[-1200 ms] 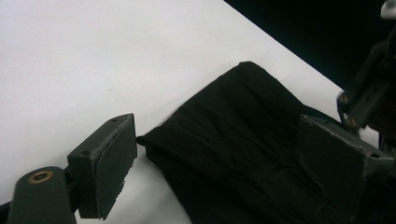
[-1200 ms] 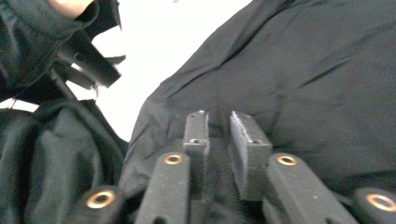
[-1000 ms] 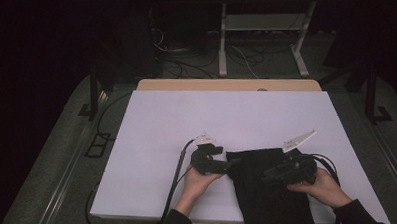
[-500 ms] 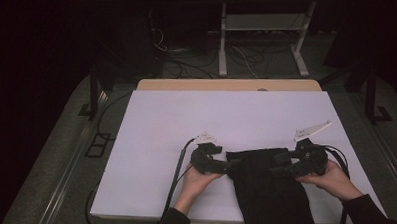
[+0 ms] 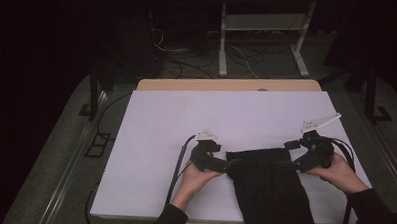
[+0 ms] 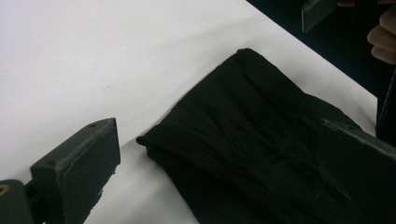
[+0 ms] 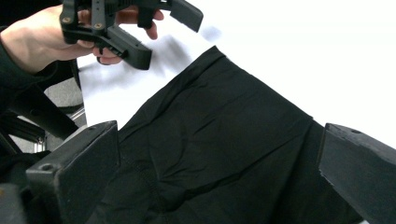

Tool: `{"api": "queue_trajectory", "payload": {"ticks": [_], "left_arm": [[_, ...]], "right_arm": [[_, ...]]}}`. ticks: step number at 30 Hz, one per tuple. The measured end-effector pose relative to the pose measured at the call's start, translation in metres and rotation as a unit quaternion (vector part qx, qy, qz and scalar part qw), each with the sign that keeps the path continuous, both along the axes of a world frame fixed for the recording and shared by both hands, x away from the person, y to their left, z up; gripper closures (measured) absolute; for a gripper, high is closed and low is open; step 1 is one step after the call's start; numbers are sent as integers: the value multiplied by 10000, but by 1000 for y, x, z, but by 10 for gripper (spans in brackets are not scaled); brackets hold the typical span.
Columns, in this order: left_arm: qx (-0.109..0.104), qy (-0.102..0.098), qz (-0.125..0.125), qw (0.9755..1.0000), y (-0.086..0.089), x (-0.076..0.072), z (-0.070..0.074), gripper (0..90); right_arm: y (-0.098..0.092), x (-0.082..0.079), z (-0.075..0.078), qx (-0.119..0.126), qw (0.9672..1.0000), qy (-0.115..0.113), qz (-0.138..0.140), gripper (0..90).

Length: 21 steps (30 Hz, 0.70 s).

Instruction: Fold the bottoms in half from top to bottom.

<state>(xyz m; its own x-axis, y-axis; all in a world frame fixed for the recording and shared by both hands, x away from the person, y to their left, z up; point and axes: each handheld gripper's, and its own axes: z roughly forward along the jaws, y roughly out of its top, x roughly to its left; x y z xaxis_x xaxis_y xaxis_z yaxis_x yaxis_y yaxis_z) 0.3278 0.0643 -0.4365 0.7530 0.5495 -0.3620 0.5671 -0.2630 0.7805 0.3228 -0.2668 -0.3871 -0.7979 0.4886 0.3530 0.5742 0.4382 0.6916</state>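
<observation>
The left tool (image 5: pixel 223 164) stands spread at the cloth's (image 5: pixel 269 189) far left corner, jaws either side of the fabric without closing on it. The right tool (image 5: pixel 290 155) is spread too, at the far right corner. The black cloth lies near the bench's (image 5: pixel 186 116) near edge, right of centre, its lower part hanging off that edge. It looks light, soft and limp, likely to sag and bunch; the two far corners seem the best holds.

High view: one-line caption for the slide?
Person's left gripper and right gripper, both open, flank the far corners of a black cloth on a white table.
</observation>
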Motion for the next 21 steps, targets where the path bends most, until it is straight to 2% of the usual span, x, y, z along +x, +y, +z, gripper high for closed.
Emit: {"api": "queue_trajectory", "payload": {"ticks": [3,10,17,21], "left_arm": [[-5,-36,-27,10000,0,0,1,9],[0,13,-25,10000,1,2,0,9],[21,-10,-7,10000,1,4,-1,9],[33,0,6,10000,1,6,-3,9]], "right_arm": [[-3,3,1,-32,10000,-16,-12,0],[-12,10,1,84,10000,35,-34,0],[-25,17,-5,73,9997,71,-223,0],[-33,23,-11,92,9993,175,-331,0]]}}
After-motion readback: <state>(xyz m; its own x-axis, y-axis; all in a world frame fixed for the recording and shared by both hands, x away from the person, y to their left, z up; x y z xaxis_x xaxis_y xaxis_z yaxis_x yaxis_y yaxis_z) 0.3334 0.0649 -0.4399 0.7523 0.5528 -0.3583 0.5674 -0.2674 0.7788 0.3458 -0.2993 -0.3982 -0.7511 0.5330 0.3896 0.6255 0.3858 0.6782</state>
